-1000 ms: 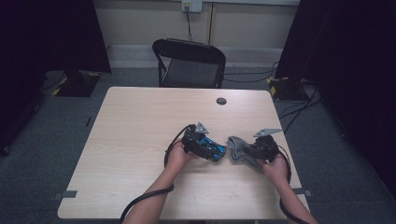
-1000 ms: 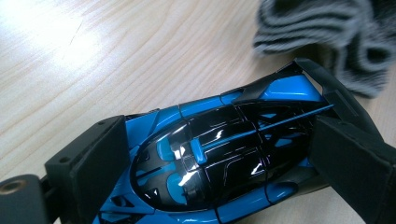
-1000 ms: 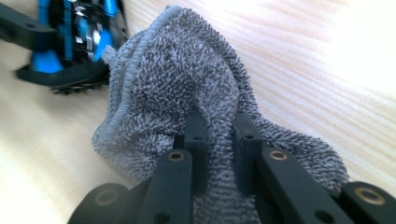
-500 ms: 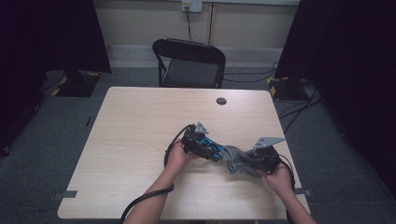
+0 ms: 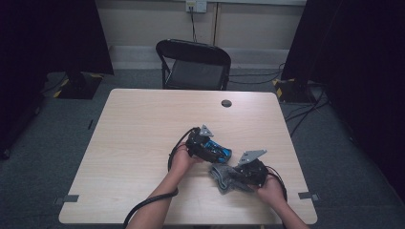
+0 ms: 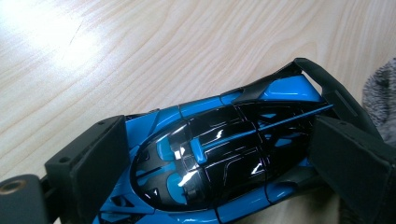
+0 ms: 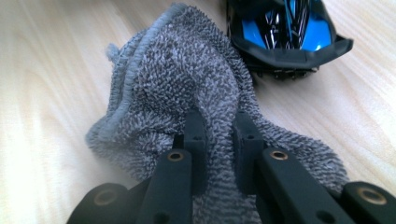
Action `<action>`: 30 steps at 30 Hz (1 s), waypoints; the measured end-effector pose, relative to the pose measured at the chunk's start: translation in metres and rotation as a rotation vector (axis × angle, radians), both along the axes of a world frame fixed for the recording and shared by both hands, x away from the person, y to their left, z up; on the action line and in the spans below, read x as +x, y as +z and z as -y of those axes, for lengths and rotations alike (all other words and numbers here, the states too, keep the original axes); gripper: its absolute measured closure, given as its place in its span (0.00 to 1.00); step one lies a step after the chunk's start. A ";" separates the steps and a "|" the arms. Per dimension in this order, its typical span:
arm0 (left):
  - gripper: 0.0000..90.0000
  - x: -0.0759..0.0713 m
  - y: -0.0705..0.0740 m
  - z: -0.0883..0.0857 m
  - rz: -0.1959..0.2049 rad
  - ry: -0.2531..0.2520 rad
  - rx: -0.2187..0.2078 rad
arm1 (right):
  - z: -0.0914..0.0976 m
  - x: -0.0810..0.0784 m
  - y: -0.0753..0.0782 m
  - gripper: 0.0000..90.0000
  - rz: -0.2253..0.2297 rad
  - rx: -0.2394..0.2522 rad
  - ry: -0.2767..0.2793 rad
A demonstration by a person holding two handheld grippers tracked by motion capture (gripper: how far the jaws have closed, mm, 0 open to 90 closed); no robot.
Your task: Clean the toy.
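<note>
Two hand-held grippers are at work on the near right part of a pale wood-grain table (image 5: pixel 143 143). The left gripper (image 5: pixel 217 151) holds a glossy blue and black toy racing car (image 6: pixel 224 158): in the left gripper view its two black jaws press on either flank of the car body, one at the lower left and one at the right, with the canopy between them. The car's black rear wing (image 6: pixel 327 84) points away from that camera, toward the upper right of the view. In the high view the car (image 5: pixel 220 152) lies on the table surface just right of the left hand (image 5: pixel 180 160).

The right gripper (image 7: pixel 217 140) is pinched narrowly on a grey terry-loop cloth (image 7: pixel 187 84). A fold of the cloth rises between its two black jaws, which stand almost together. The rest of the cloth is bunched on the table ahead of the jaws, its stitched hem (image 7: pixel 135 60) curving along the left side.

In the right gripper view the cloth's far edge touches or nearly touches the car's black wing end (image 7: pixel 289 56); which of the two cannot be told. In the high view the cloth (image 5: pixel 227 175) lies just below and right of the car, close in front of the right hand (image 5: pixel 271 190).

A black folding chair (image 5: pixel 193 64) stands beyond the far edge of the table.
</note>
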State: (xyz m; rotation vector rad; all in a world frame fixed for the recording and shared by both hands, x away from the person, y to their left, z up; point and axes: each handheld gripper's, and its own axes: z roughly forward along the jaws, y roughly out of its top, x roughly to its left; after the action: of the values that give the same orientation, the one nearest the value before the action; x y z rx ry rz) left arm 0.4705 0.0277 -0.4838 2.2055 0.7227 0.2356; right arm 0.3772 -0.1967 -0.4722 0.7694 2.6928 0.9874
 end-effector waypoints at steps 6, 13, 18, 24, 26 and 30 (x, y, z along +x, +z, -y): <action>0.06 0.000 0.000 0.000 0.000 0.001 0.001 | -0.001 0.008 -0.003 0.88 -0.006 -0.022 -0.022; 0.06 -0.001 0.000 0.000 0.003 0.002 -0.003 | 0.006 0.016 -0.003 0.88 -0.017 -0.021 -0.047; 0.06 -0.001 0.000 0.000 0.003 0.005 -0.001 | 0.011 0.020 -0.002 0.88 -0.015 -0.033 -0.060; 0.06 -0.001 0.000 -0.001 0.006 0.005 -0.004 | 0.019 0.026 -0.002 0.88 -0.021 -0.030 -0.099; 0.07 -0.001 0.000 -0.001 0.005 0.007 -0.005 | 0.021 0.028 -0.003 0.88 -0.025 -0.025 -0.110; 0.07 -0.001 0.000 -0.001 0.003 0.007 -0.003 | 0.024 0.033 -0.003 0.88 -0.022 -0.027 -0.129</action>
State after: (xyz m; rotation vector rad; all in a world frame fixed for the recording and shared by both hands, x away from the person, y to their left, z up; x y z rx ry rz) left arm 0.4692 0.0283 -0.4836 2.1999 0.7283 0.2417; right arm 0.4097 -0.2206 -0.4748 0.9396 2.6306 0.9156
